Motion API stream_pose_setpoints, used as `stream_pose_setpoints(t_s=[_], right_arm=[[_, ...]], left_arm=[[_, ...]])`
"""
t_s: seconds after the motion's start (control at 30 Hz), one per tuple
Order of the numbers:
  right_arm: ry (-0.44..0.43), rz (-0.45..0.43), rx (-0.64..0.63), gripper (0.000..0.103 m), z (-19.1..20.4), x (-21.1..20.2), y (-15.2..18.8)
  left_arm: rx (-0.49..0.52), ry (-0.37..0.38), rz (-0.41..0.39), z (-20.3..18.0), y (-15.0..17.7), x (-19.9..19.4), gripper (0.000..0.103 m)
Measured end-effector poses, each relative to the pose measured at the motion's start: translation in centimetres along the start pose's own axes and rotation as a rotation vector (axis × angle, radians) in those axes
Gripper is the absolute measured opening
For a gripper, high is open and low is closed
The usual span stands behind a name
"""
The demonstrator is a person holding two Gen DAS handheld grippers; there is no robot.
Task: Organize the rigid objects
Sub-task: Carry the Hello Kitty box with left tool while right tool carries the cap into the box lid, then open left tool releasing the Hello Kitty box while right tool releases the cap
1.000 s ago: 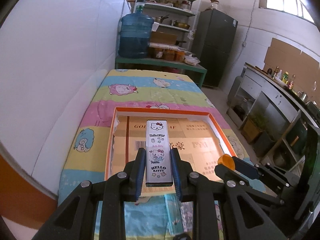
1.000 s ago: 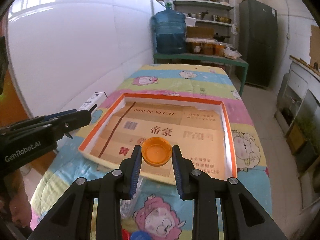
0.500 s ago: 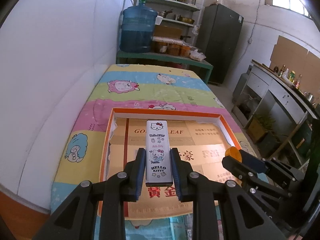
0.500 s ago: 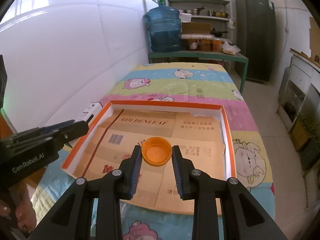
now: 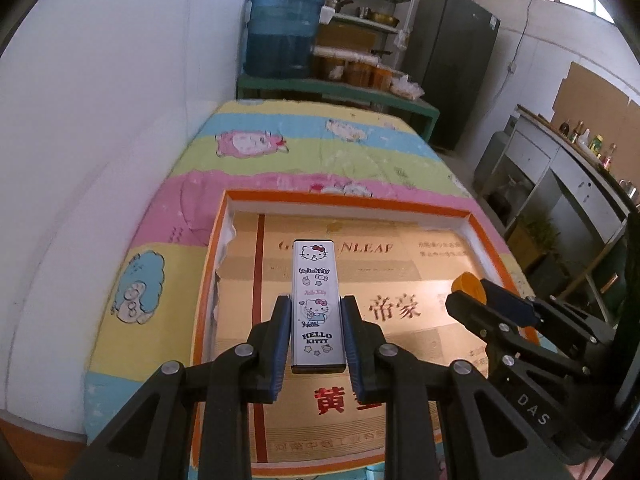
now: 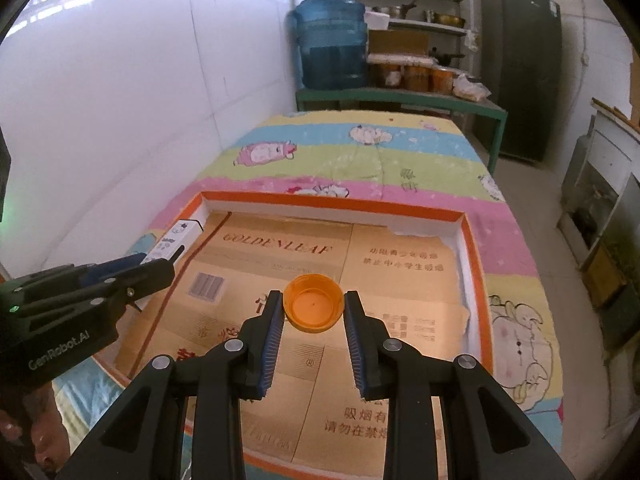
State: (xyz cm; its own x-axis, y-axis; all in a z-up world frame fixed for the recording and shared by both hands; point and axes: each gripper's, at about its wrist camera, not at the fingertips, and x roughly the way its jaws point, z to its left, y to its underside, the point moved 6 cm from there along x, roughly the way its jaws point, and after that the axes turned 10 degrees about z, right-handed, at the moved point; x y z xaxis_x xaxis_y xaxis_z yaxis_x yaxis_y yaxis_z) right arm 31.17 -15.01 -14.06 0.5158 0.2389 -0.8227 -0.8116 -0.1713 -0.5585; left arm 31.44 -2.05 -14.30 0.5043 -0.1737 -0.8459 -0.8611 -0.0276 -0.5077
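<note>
While a tabletop (image 6: 420, 152) under a striped cartoon cloth fills most of both views, we see on it a shallow orange-rimmed tray (image 6: 332, 202) lined with flattened cardboard (image 6: 392, 268). Beyond the far end stands a blue water jug (image 5: 282, 36). We hold the left gripper (image 5: 316, 320) over the tray's left half, its jaws clamped on the long sides of a Hello Kitty box (image 5: 317, 300) that points away from us. We hold the right gripper (image 6: 314, 310) over the middle of the tray, its jaws pressed against an orange cap (image 6: 313, 307), open side up, above the cardboard.
</note>
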Motion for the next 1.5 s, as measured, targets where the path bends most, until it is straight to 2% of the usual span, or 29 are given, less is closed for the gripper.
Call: stream_pose_setpoints(t_s=[0.27, 0.63, 0.83, 0.9, 1.0, 1.03, 1.07, 1.1, 1.13, 1.27, 1.5], right_arm=[[0.014, 0.049, 0.001, 0.031, -0.3, 2.4, 0.4], [0.019, 0.100, 0.010, 0.031, -0.7, 4.2, 1.1], [0.032, 0.112, 0.008, 0.031, -0.8, 4.6, 1.3], [0.040, 0.114, 0.008, 0.031, -0.8, 4.7, 1.4], [0.055, 0.117, -0.004, 0.032, -0.6, 4.8, 1.4], [0.059, 0.118, -0.007, 0.035, -0.6, 4.8, 1.4], [0.063, 0.120, -0.010, 0.038, -0.5, 4.8, 1.4], [0.066, 0.122, -0.014, 0.047, -0.4, 4.8, 1.4], [0.076, 0.122, -0.017, 0.051, -0.5, 4.8, 1.4], [0.093, 0.117, -0.007, 0.051, -0.9, 4.4, 1.6], [0.117, 0.101, 0.020, 0.052, -1.3, 2.8, 2.0]], left_arm=[[0.002, -0.003, 0.050, 0.2, 0.4, 2.1, 0.026], [-0.032, 0.037, 0.119, 0.7, 1.2, 4.5, 0.026], [-0.005, 0.056, 0.106, 0.6, 0.9, 4.6, 0.026], [0.009, 0.066, 0.106, 0.5, 0.9, 4.6, 0.029], [0.054, 0.096, 0.115, -0.2, 0.9, 4.6, 0.046], [0.065, 0.095, 0.117, -0.4, 1.0, 4.6, 0.053], [0.069, 0.091, 0.118, -0.5, 1.0, 4.6, 0.055], [0.074, 0.083, 0.116, -0.7, 1.1, 4.6, 0.056], [0.079, 0.076, 0.113, -0.8, 1.1, 4.5, 0.056], [0.081, 0.074, 0.096, -0.8, 1.2, 3.8, 0.058], [0.084, 0.056, 0.020, -0.8, 1.2, 0.8, 0.059]])
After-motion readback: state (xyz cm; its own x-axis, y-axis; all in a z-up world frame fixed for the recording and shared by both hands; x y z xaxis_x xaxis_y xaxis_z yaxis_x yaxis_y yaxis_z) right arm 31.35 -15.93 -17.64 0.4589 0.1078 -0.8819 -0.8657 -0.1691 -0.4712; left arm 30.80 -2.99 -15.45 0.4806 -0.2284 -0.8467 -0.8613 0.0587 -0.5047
